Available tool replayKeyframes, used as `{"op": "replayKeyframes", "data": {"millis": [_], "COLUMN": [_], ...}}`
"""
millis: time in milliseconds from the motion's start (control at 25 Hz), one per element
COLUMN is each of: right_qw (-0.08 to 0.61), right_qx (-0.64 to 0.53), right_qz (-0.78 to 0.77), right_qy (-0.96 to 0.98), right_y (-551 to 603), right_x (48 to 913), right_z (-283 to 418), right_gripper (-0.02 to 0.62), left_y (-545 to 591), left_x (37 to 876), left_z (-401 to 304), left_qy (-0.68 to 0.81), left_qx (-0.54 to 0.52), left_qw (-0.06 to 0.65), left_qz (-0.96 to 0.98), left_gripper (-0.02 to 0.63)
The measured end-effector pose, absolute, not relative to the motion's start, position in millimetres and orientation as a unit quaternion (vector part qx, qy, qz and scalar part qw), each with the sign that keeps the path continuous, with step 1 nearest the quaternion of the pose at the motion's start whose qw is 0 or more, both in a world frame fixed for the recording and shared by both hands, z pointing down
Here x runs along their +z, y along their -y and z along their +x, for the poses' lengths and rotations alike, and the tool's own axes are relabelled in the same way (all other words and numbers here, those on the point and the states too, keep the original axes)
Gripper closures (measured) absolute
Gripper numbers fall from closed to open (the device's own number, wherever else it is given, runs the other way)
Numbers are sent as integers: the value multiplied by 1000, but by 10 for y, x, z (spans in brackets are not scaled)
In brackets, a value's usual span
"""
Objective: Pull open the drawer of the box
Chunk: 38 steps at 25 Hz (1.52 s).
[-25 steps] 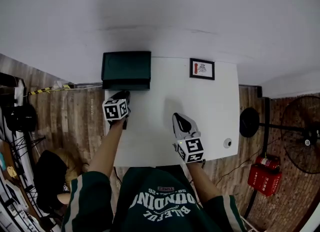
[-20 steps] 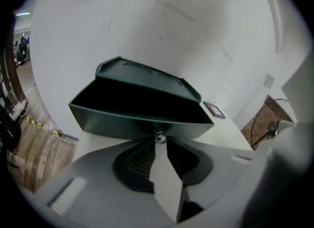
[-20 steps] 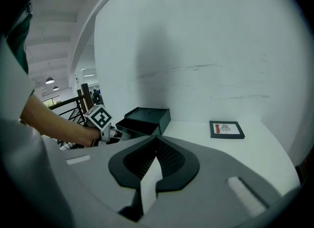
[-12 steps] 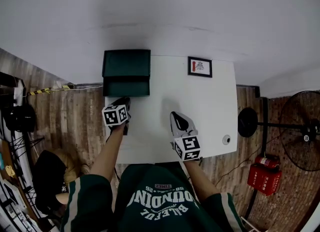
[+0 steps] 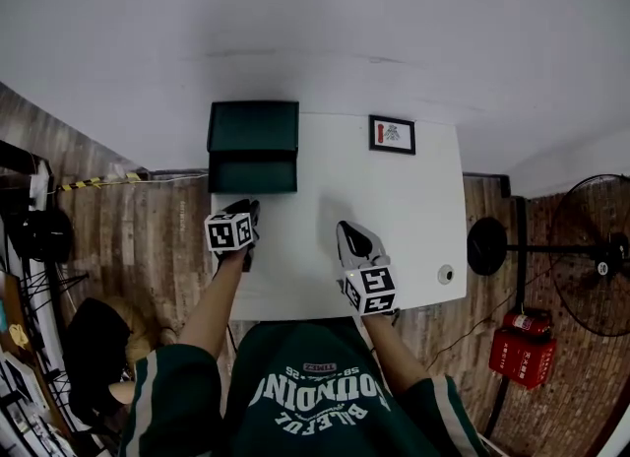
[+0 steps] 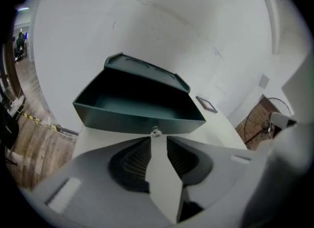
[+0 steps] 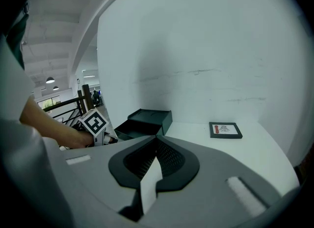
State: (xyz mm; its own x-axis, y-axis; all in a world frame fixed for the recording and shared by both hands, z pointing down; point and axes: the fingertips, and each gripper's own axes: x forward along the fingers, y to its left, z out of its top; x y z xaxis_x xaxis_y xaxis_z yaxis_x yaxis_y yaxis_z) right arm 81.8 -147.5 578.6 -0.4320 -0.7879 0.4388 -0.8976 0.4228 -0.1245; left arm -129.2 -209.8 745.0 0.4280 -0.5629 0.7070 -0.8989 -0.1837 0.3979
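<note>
Drawer (image 6: 140,119): dark green matte tray, empty, standing out toward the near side of its box (image 5: 253,127) at the far left of the white worktop (image 5: 394,219).
Knob (image 6: 156,133): small, round, shiny; the drawer's only purchase.
Left tool (image 6: 158,139): narrowly spread, with ribbed pads; the knob sits just past its tips, unpinched, so the pull looks done.
Right tool (image 7: 157,137): pressed together, idle, well apart from the box.

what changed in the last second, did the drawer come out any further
The drawer slid further out of the box, toward the person, as the left gripper drew back. Its jaws now stand slightly apart with the knob at their tips, seemingly not clamped. The right gripper, shut and empty, the framed picture and the table stayed put.
</note>
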Motion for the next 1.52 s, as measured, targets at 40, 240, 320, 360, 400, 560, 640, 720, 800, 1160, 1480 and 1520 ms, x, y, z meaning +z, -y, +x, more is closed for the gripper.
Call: {"op": "replayKeyframes", "data": {"millis": [40, 240, 320, 360, 400, 560, 640, 720, 800, 1160, 1480, 1520], "right_qw": [157, 140, 134, 130, 125, 102, 91, 81, 76, 74, 76, 77], "right_qx": [171, 155, 147, 142, 137, 116, 106, 99, 94, 91, 93, 94], "right_qz": [509, 509, 511, 511, 512, 510, 510, 511, 513, 514, 514, 515], "right_qy": [829, 835, 837, 837, 839, 846, 849, 850, 850, 849, 849, 849], "right_y": [1482, 1573, 1621, 1647, 1674, 1759, 1805, 1828, 1824, 1774, 1770, 1774], "right_x": [5766, 5623, 5539, 5487, 5427, 5143, 5016, 4913, 4846, 4837, 4863, 4867], "right_z": [801, 754, 748, 743, 736, 682, 664, 661, 675, 667, 658, 662], "right_gripper": [594, 594, 594, 594, 594, 594, 594, 594, 594, 594, 594, 594], "left_y": [2054, 1933, 1937, 1951, 1968, 2013, 2035, 2028, 1997, 1943, 1942, 1947], "left_x": [7432, 7034, 6762, 6613, 6461, 5899, 5667, 5482, 5342, 5210, 5268, 5274], "left_z": [-1298, -1310, -1302, -1305, -1310, -1306, -1286, -1267, -1246, -1256, -1219, -1215], "left_qy": [490, 487, 485, 486, 487, 485, 483, 482, 482, 485, 481, 481], "left_qx": [209, 200, 192, 187, 182, 170, 166, 162, 154, 139, 139, 140], "left_qw": [404, 336, 294, 270, 247, 168, 136, 113, 103, 104, 110, 111], "left_qz": [744, 781, 801, 810, 818, 841, 849, 853, 856, 857, 858, 858], "left_gripper": [477, 477, 493, 507, 527, 554, 554, 554, 554, 554, 554, 554]}}
